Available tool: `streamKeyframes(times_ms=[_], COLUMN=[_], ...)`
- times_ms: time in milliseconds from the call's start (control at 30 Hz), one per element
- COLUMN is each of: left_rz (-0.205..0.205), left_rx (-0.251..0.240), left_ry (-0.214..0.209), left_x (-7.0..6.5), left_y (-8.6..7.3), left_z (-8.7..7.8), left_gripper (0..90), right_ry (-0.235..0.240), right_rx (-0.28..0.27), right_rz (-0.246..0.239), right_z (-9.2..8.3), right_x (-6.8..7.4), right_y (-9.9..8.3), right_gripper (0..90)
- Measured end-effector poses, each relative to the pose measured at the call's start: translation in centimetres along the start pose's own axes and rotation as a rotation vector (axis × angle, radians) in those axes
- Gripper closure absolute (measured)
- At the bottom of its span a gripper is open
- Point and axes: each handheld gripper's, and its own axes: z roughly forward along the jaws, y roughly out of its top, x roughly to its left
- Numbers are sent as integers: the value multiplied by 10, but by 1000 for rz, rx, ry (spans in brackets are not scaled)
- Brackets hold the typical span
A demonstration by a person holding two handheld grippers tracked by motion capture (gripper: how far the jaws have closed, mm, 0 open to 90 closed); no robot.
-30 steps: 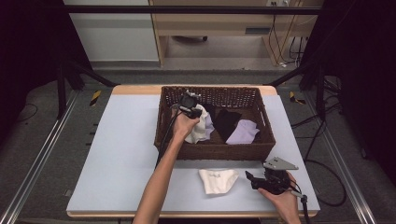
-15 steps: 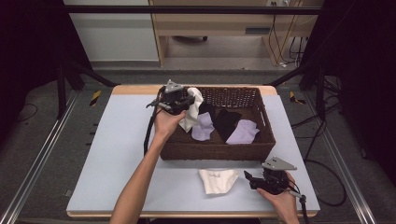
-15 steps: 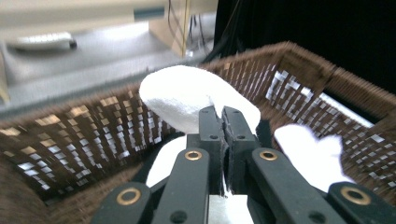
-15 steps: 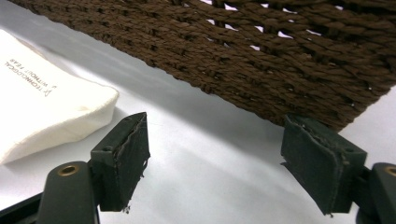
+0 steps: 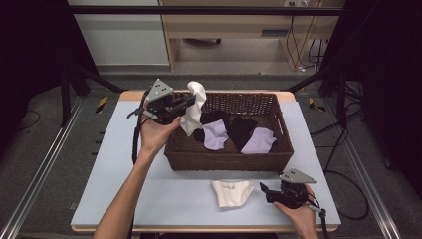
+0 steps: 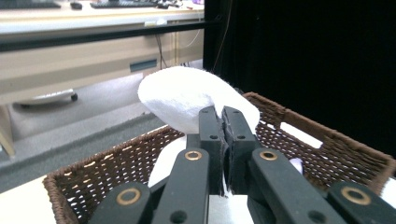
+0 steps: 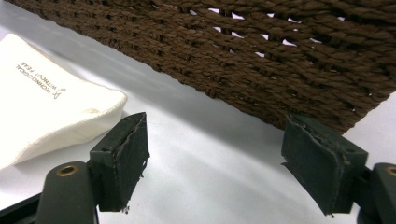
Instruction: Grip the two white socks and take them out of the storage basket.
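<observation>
A: Table (image 5: 119, 164) status? Left gripper (image 5: 188, 101) had been down inside the basket (image 5: 226, 158).
B: Lifted out now, jaws clamped on white sock (image 5: 195, 107) dangling below them. Right gripper (image 5: 264, 189) wide open, empty, second sock (image 5: 231, 191) beside it. Sorting continues, likely.

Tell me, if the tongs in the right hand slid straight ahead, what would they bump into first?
Probably the brown wicker basket. The right tongs are open with bare table between them, and the basket's near wall stands right ahead. The white sock lies off to one side, so it would likely be missed.
</observation>
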Motion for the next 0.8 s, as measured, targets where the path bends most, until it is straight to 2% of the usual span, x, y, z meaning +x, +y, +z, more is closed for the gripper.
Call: streamKeyframes(times_ms=[133,167,200,333,500,600,633,767,800], left_rz=[12,12,21,25,25,23,23,24,24], left_rx=[-29,-29,-38,-56,-63,-53,-53,-28,-28], left_ry=[-30,-30,-37,-47,-57,-59,-59,-70,-70], left_x=[-10,-10,-14,-18,-22,-23,-23,-27,-27], left_y=[4,4,5,4,-1,-13,-13,-35,-35], left_z=[-21,-21,-32,-51,-67,-80,-80,-92,-92], left_gripper=[869,869,869,869,868,867,867,867,867], right_ry=[-8,-8,-6,-7,-12,-14,-14,-15,-16], right_rx=[2,2,1,0,-1,-2,-2,-2,-1], right_rz=[-5,-5,-1,-3,-2,-2,-2,-2,-2], right_z=[0,0,0,-1,-2,-2,-2,-2,-2], right_x=[0,0,0,-1,-1,-1,-1,-1,-1], right_y=[-1,-1,-1,-1,-2,-2,-2,-2,-2], right_gripper=[229,229,228,227,227,227,227,227,227])
